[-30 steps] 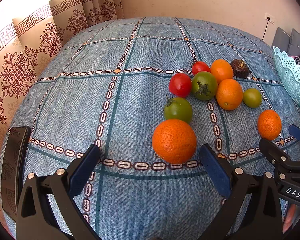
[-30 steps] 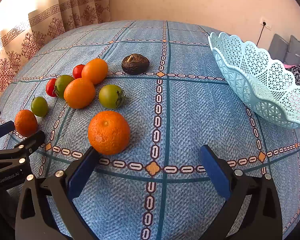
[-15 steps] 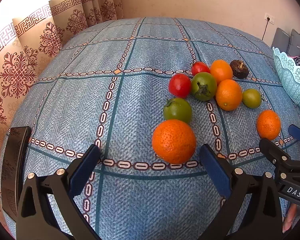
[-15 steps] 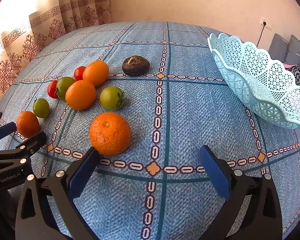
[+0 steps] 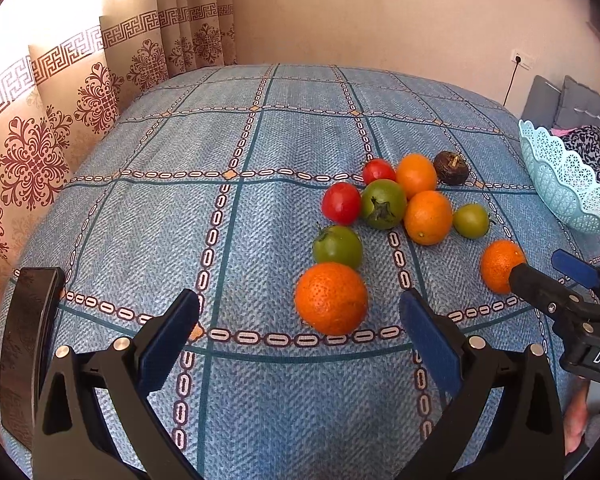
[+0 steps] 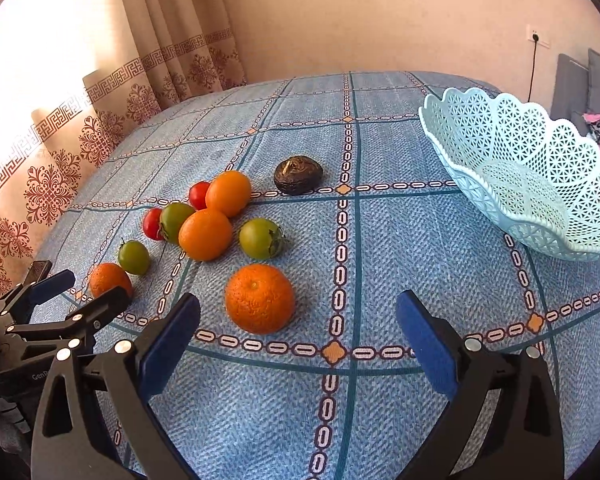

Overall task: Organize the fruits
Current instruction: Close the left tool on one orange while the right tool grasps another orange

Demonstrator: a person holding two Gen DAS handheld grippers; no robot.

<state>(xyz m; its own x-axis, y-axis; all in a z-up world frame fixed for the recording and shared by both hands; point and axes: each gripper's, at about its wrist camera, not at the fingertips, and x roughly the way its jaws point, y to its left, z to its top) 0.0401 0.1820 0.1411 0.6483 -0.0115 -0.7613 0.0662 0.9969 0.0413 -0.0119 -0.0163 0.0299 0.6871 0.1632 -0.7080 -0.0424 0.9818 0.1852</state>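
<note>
Grippers first: we hold the left gripper [image 5: 300, 326] and right gripper [image 6: 298, 326] with jaws spread wide, nothing in either. Just ahead, an orange [image 5: 331, 298] and a second orange [image 6: 259, 298] sit on the blue cloth [image 6: 400, 240]. Farther on we see clustered tomatoes [image 6: 172, 222], and right of them an empty basket [image 6: 540, 184]

Bare blue worktop [image 6: 400, 260] lies open between the fruit cluster [image 6: 204, 228] and the lattice basket [image 6: 540, 184]. The left half, toward the curtains [image 5: 60, 140], is clear too. Close-packed fruits leave little passage among themselves.
</note>
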